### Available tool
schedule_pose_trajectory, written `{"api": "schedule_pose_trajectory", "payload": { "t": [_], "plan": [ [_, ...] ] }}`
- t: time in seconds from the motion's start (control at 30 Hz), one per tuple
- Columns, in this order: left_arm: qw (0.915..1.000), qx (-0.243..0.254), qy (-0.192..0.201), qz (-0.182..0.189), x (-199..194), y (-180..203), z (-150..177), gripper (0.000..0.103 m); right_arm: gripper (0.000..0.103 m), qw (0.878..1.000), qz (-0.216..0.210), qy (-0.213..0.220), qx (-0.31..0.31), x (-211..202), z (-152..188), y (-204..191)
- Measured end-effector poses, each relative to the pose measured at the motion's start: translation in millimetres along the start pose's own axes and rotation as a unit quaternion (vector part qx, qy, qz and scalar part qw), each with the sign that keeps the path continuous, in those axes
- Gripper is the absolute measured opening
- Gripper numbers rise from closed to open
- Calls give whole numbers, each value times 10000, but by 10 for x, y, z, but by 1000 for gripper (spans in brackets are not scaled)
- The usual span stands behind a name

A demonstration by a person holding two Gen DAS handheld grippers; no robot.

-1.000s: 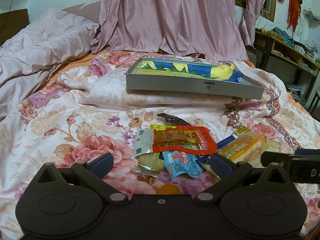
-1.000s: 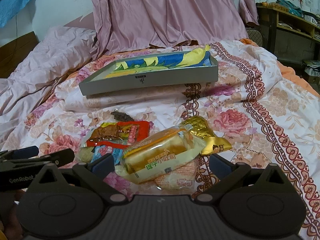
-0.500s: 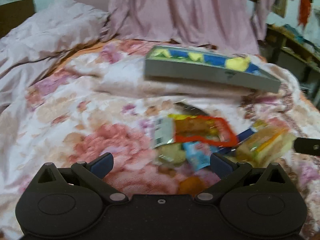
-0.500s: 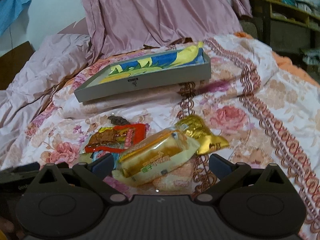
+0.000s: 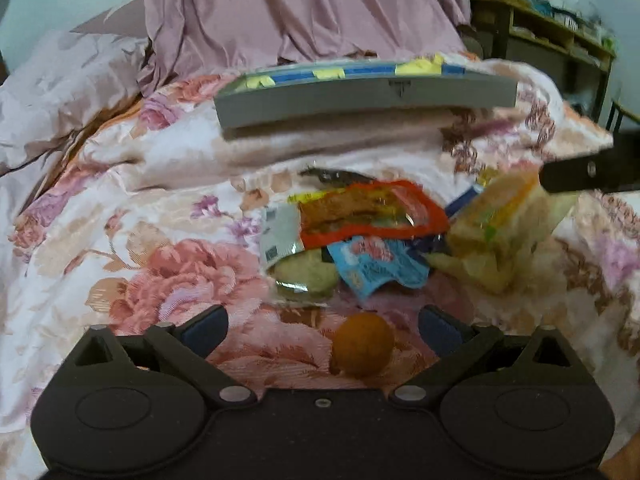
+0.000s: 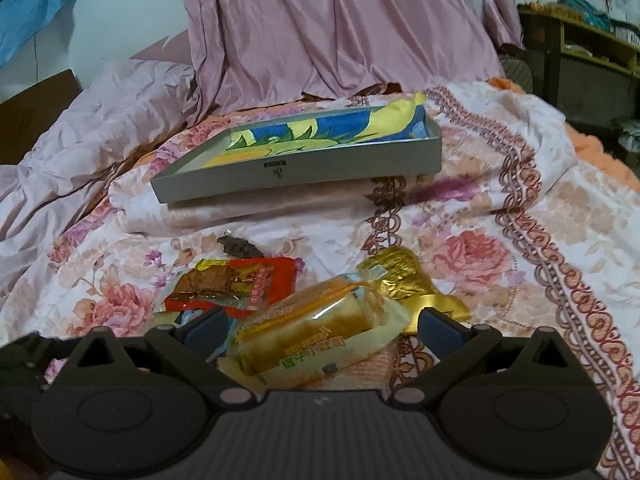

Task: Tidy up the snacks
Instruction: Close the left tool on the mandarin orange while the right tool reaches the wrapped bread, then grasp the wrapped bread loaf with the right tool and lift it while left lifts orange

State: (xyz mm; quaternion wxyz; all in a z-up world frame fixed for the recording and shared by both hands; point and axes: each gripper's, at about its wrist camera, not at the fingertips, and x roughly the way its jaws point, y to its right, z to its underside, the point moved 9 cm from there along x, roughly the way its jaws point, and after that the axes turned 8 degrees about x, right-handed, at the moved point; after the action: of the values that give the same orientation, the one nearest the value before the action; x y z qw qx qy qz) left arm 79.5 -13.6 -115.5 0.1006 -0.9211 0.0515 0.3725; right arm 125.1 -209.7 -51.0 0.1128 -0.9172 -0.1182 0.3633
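On the flowered bedspread (image 6: 520, 208), near side: one loose heap of snacks, none yet sorted.

Item: bread packet (image 6: 316, 332), clear and pale yellow, topmost on the heap's right side, lying between the right gripper's (image 6: 320, 326) spread fingers. Jaws wide, not touching the wrapper; nothing held. Placement reads as a lineup for a first pick, since this packet is the bulkiest piece and rests on top of its neighbours.

Item: gold foil packet (image 6: 404, 280), partly tucked under the bread packet's far end.

Item: red-edged packet (image 5: 372, 212), flat, mid-heap, overlapping a blue packet (image 5: 372, 264) and a silver-ended wrapper (image 5: 280, 236).

Item: greenish round snack in clear wrap (image 5: 304, 276), under the heap's left edge.

Item: small dark wrapped piece (image 6: 238, 246), apart from the heap on its far side.

Item: small orange round piece (image 5: 362, 344), alone, nearest the left gripper (image 5: 322, 330) and lying between its fingers. Jaws wide, empty; contact with the piece cannot be told.

Receptacle: grey shallow box (image 6: 296, 168) lined with a blue and yellow sheet, well beyond the heap, propped on a fold of bedding so it sits a little raised. Open-topped and holding no snacks that can be seen, it is presumably the destination.

Status, as a judgement: sorting at its start; both tools poised low over the heap, right one best placed.

Handling note: crinkly wrappers overlap, so closing on the bread packet may drag the gold one.
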Motion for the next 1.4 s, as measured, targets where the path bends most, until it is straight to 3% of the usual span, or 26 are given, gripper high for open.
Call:
{"api": "schedule_pose_trajectory", "payload": {
  "t": [0.1,0.2,0.27,0.4,0.53,0.63,0.8,1.0,1.2,1.33,1.4],
  "plan": [
    [9999,15,-32,158,56,73,36,94,103,10000,-35,10,32,-2,-7,23],
    [9997,80,-136,181,151,157,85,79,103,9998,-90,2,170,-3,-22,64],
    [9993,16,-263,265,228,211,115,60,103,9996,-142,-20,241,2,-25,81],
    [9993,-75,-208,310,249,262,108,55,103,9995,-122,-47,282,23,-31,104],
    [9989,-242,-174,375,257,235,95,37,103,9997,-108,-49,201,40,-15,81],
    [9983,-354,-136,442,241,219,79,36,103,9999,-63,-47,122,49,3,75],
    [9978,-462,288,391,73,129,-71,35,103,9999,-53,-47,-92,67,54,22],
    [9954,-771,460,338,-1,-33,-167,35,103,9964,212,-75,-823,177,139,-127],
    [9938,-897,496,432,-27,-80,-172,35,103,9744,716,322,-2105,188,99,-344],
    [9926,-994,504,474,-24,-113,-174,35,103,9712,442,371,-2313,68,113,-438],
    [9924,-1014,505,473,-23,-125,-172,35,103,9615,335,371,-2704,-3,97,-476]
  ]
}}
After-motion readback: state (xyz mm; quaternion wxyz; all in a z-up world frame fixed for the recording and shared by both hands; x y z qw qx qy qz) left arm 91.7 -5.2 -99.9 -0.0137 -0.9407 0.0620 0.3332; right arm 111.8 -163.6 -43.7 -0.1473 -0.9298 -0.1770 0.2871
